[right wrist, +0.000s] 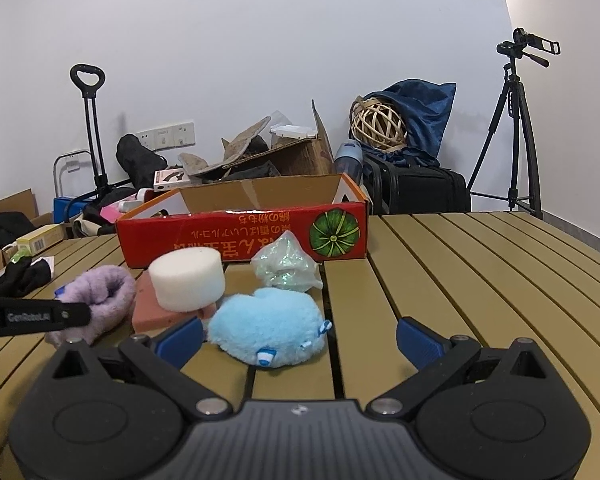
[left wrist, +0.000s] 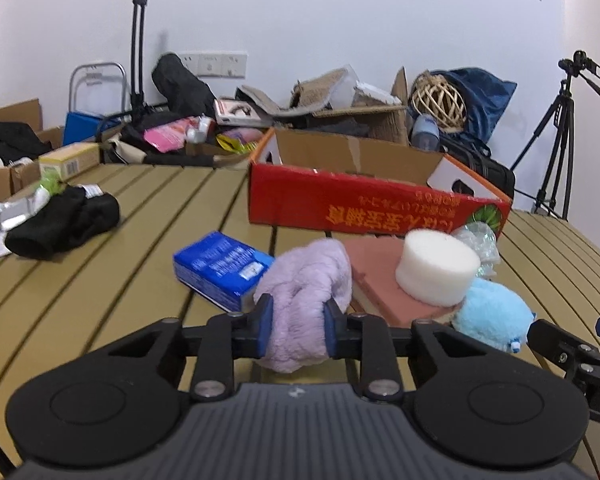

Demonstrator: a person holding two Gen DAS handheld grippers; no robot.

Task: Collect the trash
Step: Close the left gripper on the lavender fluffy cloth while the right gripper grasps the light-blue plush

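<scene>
Left gripper (left wrist: pixel 297 330) has its blue pads pinched tight on the fluffy lilac cloth (left wrist: pixel 306 300), which bulges out between them above the slatted table (left wrist: pixel 120 264). Right gripper (right wrist: pixel 300 340) gapes wide with nothing in it, the light blue plush (right wrist: pixel 268 326) lying between its fingers, nearer the left one. Just beyond, a white foam cylinder (right wrist: pixel 188 278) sits on a pink block (right wrist: pixel 152 308); a crinkled clear bag (right wrist: pixel 286 268), possibly touching the red cardboard box (right wrist: pixel 240 238), lies farther right.
</scene>
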